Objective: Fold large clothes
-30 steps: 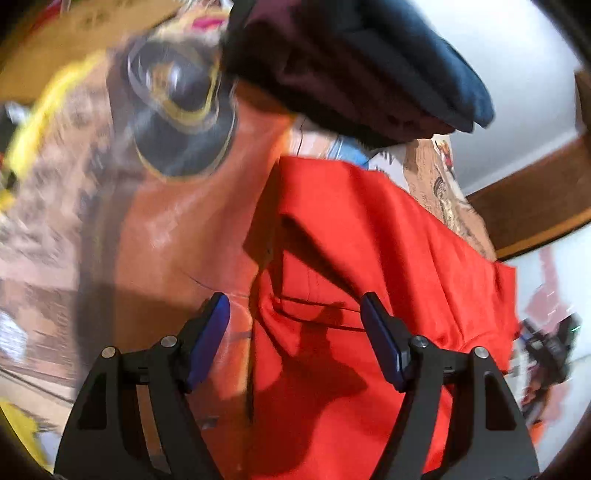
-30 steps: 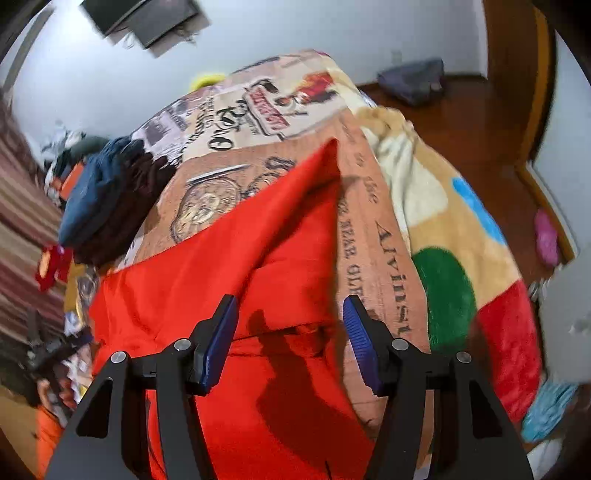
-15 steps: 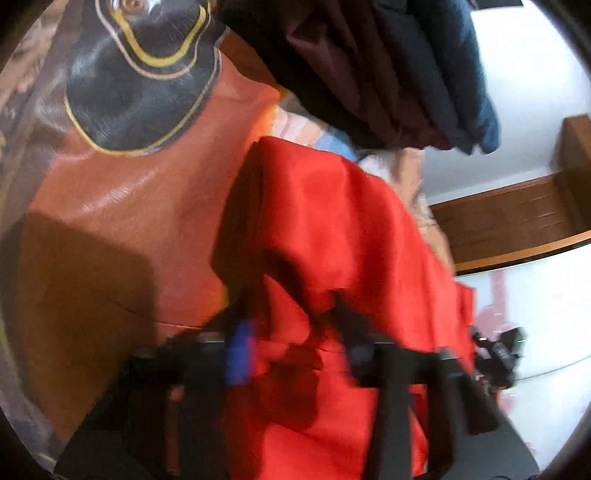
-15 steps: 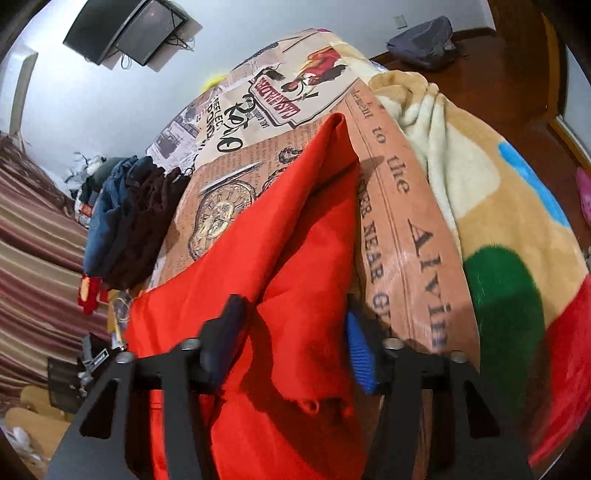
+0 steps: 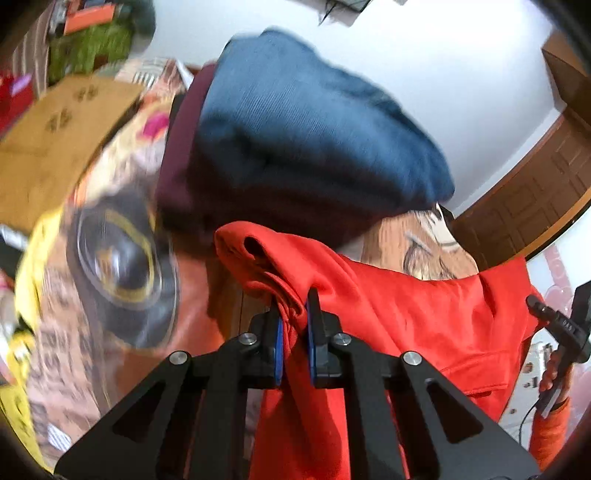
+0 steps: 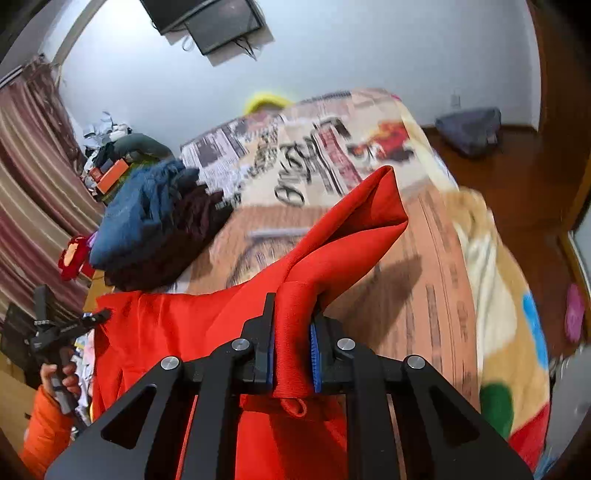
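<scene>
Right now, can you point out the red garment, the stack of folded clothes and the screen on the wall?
red garment point(image 6: 229, 325), right wrist view, on its flat spread part.
stack of folded clothes point(image 5: 314, 129), left wrist view, on the blue top layer.
screen on the wall point(image 6: 221, 22), right wrist view, on its dark panel.

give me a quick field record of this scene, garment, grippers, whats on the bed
garment: red garment, bunched at both gripped spots, partly lifted off the bed
left gripper: jaws just closed, shut on a fold of the red cloth
right gripper: jaws just closed, shut on a thick roll of the red cloth
surface: printed blanket on the bed
other clothes: pile of blue and maroon clothes beyond the red one
task stage: both corners gripped, fold not yet made
</scene>
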`<action>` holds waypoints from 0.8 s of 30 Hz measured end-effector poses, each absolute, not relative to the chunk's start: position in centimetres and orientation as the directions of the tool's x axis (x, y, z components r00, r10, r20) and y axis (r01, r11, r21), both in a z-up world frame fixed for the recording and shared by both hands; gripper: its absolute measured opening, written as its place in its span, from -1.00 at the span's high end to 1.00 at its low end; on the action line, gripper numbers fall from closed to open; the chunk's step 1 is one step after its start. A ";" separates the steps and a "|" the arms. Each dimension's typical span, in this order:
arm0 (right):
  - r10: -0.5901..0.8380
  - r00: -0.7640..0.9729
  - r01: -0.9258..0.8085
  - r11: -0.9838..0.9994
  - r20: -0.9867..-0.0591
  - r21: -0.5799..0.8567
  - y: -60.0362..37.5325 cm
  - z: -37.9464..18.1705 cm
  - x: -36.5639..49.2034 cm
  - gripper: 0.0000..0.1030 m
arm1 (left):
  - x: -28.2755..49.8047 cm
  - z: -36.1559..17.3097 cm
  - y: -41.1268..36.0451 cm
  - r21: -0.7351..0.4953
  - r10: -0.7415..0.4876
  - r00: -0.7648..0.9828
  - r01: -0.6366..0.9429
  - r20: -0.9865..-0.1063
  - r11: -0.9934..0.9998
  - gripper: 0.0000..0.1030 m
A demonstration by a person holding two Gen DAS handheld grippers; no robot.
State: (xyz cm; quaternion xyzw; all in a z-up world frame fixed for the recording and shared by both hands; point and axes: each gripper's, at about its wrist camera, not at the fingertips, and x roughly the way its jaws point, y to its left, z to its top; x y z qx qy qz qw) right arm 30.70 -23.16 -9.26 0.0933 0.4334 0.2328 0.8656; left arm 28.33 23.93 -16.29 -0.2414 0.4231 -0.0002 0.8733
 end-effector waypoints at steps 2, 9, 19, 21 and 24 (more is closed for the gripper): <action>0.464 0.537 -0.309 0.885 -0.705 0.347 -22.7 -9.3 31.9 0.76 | 30.2 -16.0 23.2 -0.399 -0.185 0.649 -0.198 -0.738 0.895 0.83; 0.364 0.482 -0.228 0.930 -0.797 0.287 -22.3 -14.5 35.8 0.75 | 34.3 -21.1 22.2 -0.312 -0.136 0.557 -0.234 -0.819 0.921 0.80; 0.298 0.426 -0.206 0.951 -0.854 0.229 -23.7 -16.5 35.3 0.60 | 32.8 -24.1 21.3 -0.225 -0.080 0.495 -0.241 -0.865 0.944 0.64; 0.266 0.442 -0.210 0.959 -0.857 0.190 -23.6 -15.4 34.8 0.60 | 32.3 -23.4 20.9 -0.199 -0.056 0.500 -0.236 -0.864 0.951 0.64; 0.270 0.464 -0.254 0.953 -0.844 0.165 -23.5 -13.1 33.2 0.58 | 31.0 -21.0 19.8 -0.126 0.009 0.518 -0.226 -0.855 0.966 0.64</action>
